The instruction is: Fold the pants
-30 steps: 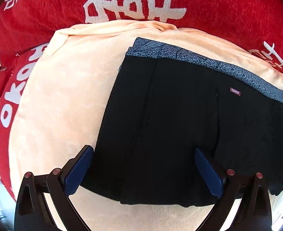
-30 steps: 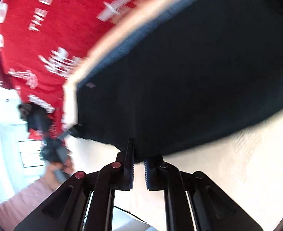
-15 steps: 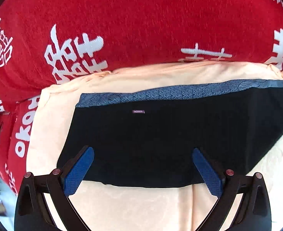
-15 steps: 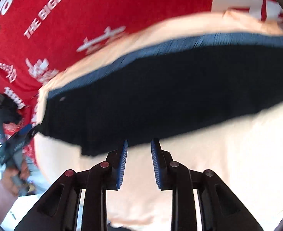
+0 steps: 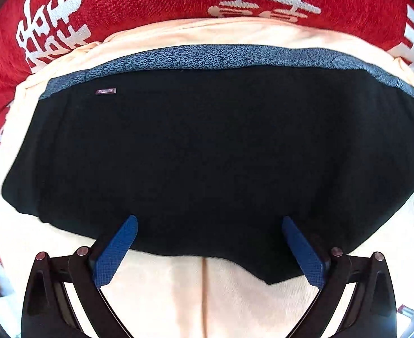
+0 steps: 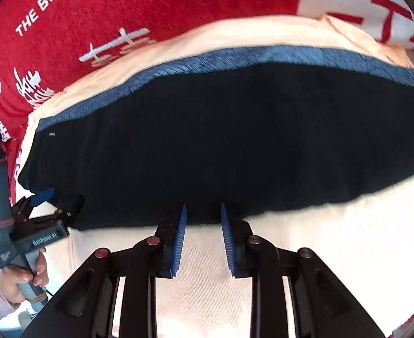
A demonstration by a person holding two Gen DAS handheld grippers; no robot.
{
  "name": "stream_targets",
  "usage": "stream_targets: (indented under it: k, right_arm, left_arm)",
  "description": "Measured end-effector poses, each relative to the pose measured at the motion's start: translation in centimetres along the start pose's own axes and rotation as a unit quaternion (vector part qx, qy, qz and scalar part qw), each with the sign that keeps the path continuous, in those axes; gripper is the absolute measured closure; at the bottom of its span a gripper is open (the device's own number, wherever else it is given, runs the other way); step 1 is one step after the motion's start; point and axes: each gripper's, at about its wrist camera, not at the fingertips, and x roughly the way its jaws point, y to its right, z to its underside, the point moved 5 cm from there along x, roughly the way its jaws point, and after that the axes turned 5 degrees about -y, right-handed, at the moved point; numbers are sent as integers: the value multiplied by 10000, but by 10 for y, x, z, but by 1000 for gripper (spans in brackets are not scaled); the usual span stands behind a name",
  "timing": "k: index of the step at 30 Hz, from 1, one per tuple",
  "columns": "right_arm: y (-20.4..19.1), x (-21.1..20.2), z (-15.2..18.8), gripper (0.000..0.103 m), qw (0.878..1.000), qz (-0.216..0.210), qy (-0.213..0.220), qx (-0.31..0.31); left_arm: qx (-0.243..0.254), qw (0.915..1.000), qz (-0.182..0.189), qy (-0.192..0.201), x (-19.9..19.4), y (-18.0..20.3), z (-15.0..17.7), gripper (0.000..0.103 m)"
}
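One pair of black pants (image 5: 212,152), folded, lies flat on a peach cloth (image 5: 235,295) over a red printed blanket (image 5: 150,2). Left tool (image 5: 208,246), spread wide and empty, hovers over the pants' near edge. Right tool (image 6: 203,239), having just parted its jaws, holds nothing beside that edge.

Black pants (image 5: 212,146), speckled blue waistband (image 5: 207,56); peach cloth (image 5: 178,295); red white-lettered blanket (image 5: 150,2).

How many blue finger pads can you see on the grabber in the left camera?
2. One blue pad sits at lower left, the other at lower right, both over the near edge of the black pants. None looks hidden.
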Motion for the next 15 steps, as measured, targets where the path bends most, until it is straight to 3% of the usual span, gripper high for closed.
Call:
stream_targets:
  k: [4,9,12,15]
  right_arm:
    - [22,-2,22,73,9982,-47,-259,547]
    - [55,-33,26,73,9956,-38,79,928]
    - [102,-52,17,73,9874,52,369,1541]
    - [163,-70,7,71,9675,207,706,2421]
  left_arm:
    - [283,9994,73,208,-20,12,-9,0]
    - [430,9980,257,373,-39,49,-24,0]
    - [536,9972,332,409,-40,81,-37,0]
    - [514,9970,414,406,-32,111,-44,0]
